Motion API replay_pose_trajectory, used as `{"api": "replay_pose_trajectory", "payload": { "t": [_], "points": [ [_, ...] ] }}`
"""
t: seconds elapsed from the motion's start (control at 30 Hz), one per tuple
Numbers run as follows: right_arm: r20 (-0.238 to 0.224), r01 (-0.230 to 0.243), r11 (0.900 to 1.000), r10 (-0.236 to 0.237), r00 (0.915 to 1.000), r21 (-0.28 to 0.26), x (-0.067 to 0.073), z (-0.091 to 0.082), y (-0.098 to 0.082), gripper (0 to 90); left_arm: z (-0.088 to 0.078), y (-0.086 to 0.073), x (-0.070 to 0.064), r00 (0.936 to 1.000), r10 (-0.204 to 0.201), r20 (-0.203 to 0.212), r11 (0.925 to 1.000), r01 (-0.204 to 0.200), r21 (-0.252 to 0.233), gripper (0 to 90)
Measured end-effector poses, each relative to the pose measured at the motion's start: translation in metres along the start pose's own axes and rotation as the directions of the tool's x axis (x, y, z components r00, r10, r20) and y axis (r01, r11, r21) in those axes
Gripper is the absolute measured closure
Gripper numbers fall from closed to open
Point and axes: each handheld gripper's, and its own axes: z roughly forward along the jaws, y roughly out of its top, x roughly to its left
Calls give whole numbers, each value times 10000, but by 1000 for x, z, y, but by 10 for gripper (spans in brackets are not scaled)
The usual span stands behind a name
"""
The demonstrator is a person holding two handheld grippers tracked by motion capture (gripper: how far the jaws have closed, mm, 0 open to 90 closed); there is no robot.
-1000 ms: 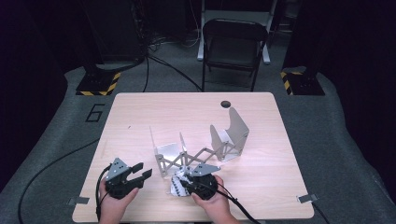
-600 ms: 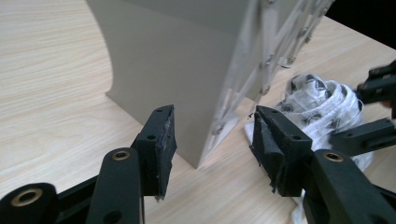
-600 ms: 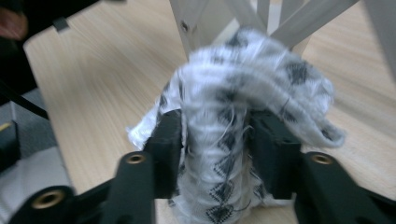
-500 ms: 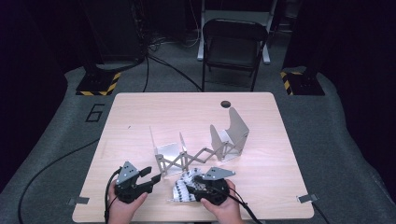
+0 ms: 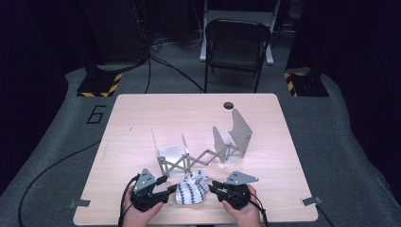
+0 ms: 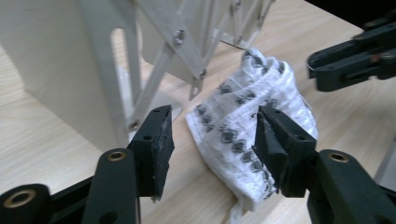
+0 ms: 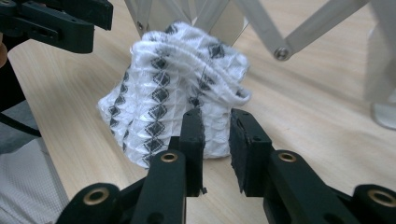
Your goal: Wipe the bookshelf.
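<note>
- Sitting near the front edge of the pale wooden counter (image 5: pixel 142 113), the left gripper (image 5: pixel 166 190) has its jaws apart, one pad against the cloth's left side.
- Crumpled white cloth with black diamond print (image 5: pixel 192 187) lies between both grippers, just before the white folding accordion rack (image 5: pixel 201 151).
- Right gripper (image 5: pixel 213 186): jaws just narrowed, a small gap left, tips at the cloth's right edge.

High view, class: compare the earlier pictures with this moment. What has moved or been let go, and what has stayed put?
The left gripper moved right to the cloth, jaws open. The right gripper let go of the cloth and drew back right; its jaws have just been closing, nothing between them. The cloth now lies bunched between both. The folding rack and table stayed.
</note>
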Motion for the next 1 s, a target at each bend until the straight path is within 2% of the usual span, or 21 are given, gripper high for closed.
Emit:
{"api": "replay_pose_trajectory", "payload": {
  "t": [0.03, 0.07, 0.1, 0.13, 0.2, 0.27, 0.33, 0.4, 0.43, 0.47, 0.5, 0.53, 0.6, 0.67, 0.77, 0.9, 1.0],
  "points": [
    [-66, -41, 9999, 41, 10000, 96, 1, 3, 0, 757, 1, 0, -1, 10000, 15, -24, 10000, -15, -78, 509],
    [-81, -34, 9999, 35, 10000, 120, 2, 5, 0, 759, 2, -1, -2, 10000, 29, 38, 10000, -29, 45, 517],
    [-102, 256, 9994, -254, 9996, 236, 5, 10, 1, 760, 3, -1, -1, 10000, 54, 34, 10000, -54, 15, 520],
    [-133, 350, 9990, -346, 9993, 283, 6, 13, 1, 760, 3, -2, -1, 10000, 19, 60, 10000, -20, 84, 521],
    [-234, 366, 9984, -356, 9991, 437, 11, 19, 0, 760, 2, -3, 0, 9999, -140, 54, 9999, 140, 71, 522],
    [-315, 493, 9967, -473, 9984, 645, 15, 24, -1, 765, 0, -4, 2, 10000, -50, 84, 9999, 49, 94, 522],
    [-525, 547, 9951, -505, 9973, 823, 22, 27, -2, 767, -2, -5, 3, 9998, -176, 23, 9998, 176, 30, 521],
    [-753, 667, 9936, -600, 9954, 906, 29, 31, -3, 767, -2, -5, 4, 9998, -203, 5, 9998, 203, 59, 517],
    [-920, 811, 9920, -722, 9931, 965, 33, 32, -4, 768, -3, -6, 4, 9996, -296, -26, 9996, 296, 35, 511],
    [-1002, 764, 9922, -665, 9927, 985, 38, 33, -4, 768, -3, -6, 4, 9991, -413, -72, 9991, 413, -8, 504],
    [-930, 793, 9934, -716, 9931, 823, 41, 35, -5, 767, -4, -6, 4, 9995, -308, -85, 9995, 308, -21, 499],
    [-1168, 873, 9909, -753, 9903, 1021, 44, 35, -4, 767, -5, -6, 3, 9995, -308, -81, 9995, 308, -32, 490],
    [-1269, 946, 9915, -828, 9885, 896, 50, 37, -3, 763, -7, -5, 2, 9996, -246, -167, 9997, 245, -52, 471],
    [-1305, 1008, 9912, -892, 9874, 853, 50, 34, -1, 754, -7, -7, -1, 9985, -489, -229, 9985, 483, -264, 445],
    [-1226, 921, 9936, -836, 9889, 657, 47, 24, 1, 714, -5, -9, -7, 9983, -545, -189, 9984, 542, -166, 413],
    [-1117, 661, 9971, -615, 9918, 380, 41, 3, 0, 647, 5, -9, -22, 9992, -337, -229, 9994, 335, -120, 346],
    [-941, 732, 9973, -726, 9929, 35, 35, -12, -1, 639, 15, -10, -32, 9993, -249, -261, 9997, 250, 10, 310]
  ]
}}
